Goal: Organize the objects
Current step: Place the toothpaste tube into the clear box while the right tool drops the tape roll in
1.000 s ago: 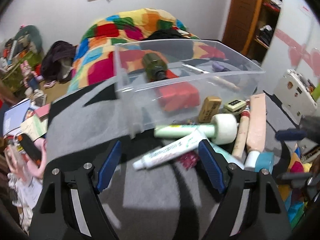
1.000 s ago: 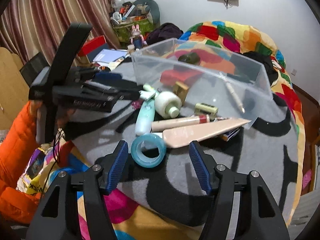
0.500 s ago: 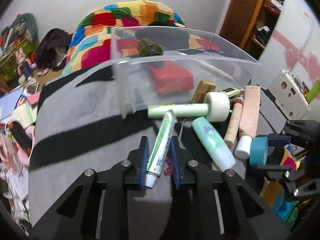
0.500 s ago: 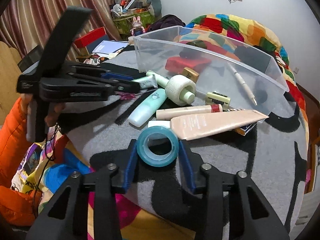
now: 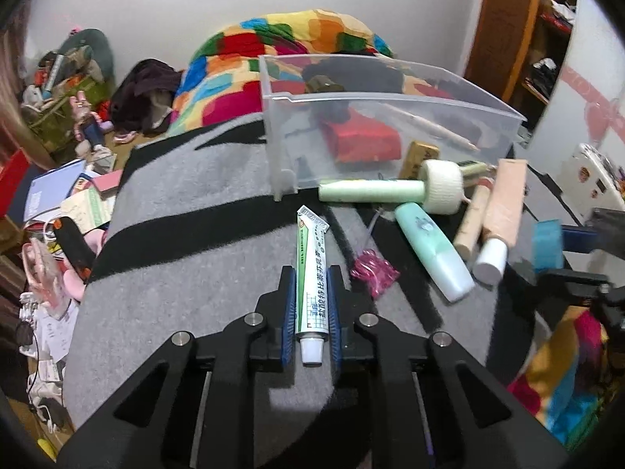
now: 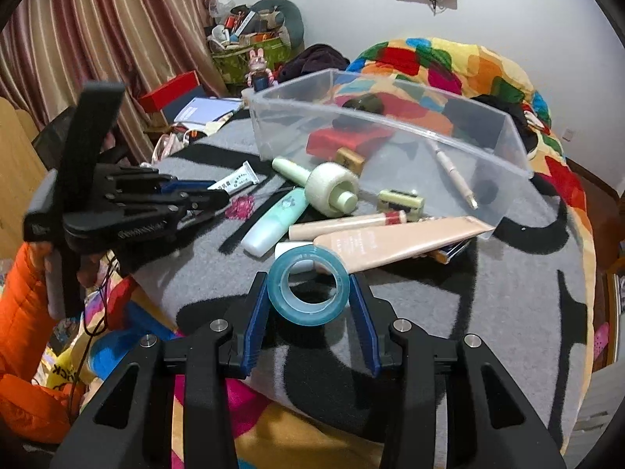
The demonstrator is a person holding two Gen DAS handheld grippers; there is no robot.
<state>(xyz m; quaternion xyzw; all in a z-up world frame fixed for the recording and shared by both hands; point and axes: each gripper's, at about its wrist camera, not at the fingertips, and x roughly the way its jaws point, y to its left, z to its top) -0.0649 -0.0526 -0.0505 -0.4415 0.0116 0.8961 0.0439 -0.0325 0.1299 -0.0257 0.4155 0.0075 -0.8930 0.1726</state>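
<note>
A few things lie in the bin [image 5: 390,93]; left gripper [image 5: 310,305] clamps the ointment tube [image 5: 310,269], right gripper [image 6: 308,305] pinches the tape roll [image 6: 308,291]; several tubes wait outside.

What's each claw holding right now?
Left claw: closed on the ointment tube.
Right claw: closed on the blue tape roll.
</note>
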